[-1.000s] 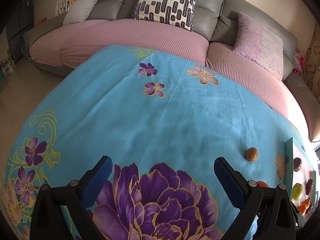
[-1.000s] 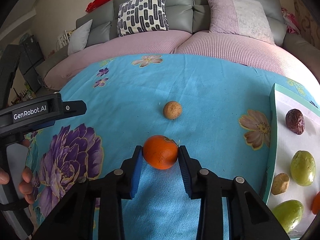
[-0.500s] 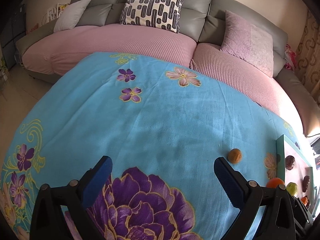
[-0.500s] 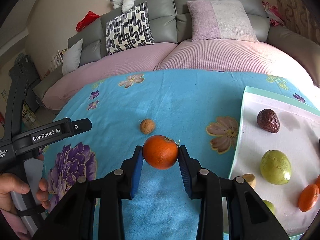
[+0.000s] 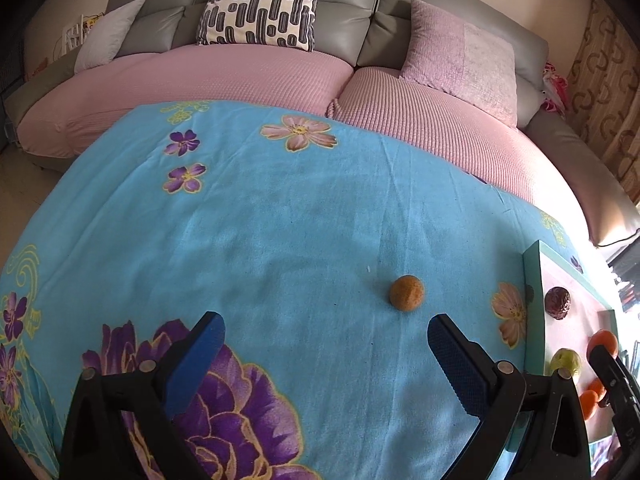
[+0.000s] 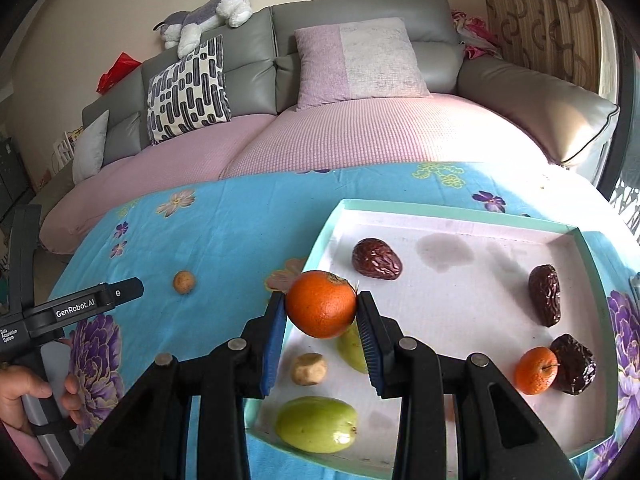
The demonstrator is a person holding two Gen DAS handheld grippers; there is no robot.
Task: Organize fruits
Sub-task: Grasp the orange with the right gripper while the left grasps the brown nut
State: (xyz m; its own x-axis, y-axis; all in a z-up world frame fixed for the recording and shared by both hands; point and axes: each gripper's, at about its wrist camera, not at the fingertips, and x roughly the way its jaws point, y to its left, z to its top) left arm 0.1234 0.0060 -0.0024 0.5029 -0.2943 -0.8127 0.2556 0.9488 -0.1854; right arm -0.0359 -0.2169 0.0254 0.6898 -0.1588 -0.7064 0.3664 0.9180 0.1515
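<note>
A blue flowered cloth point(image 6: 240, 236) covered the bench nearest the cameras, with a grey sofa point(image 6: 360, 32) under pink covers beyond it. The right hand-held gripper point(image 6: 321, 322) pinched a round orange point(image 6: 321, 305) with a dimpled skin above the near-left edge of a teal-rimmed tray point(image 6: 586, 248) holding dates, green fruits and another orange. The left hand-held gripper point(image 5: 326, 330), marked "GenRobot.AI", hung spread and empty near a small brown fruit point(image 5: 406, 298) on the cloth.
</note>
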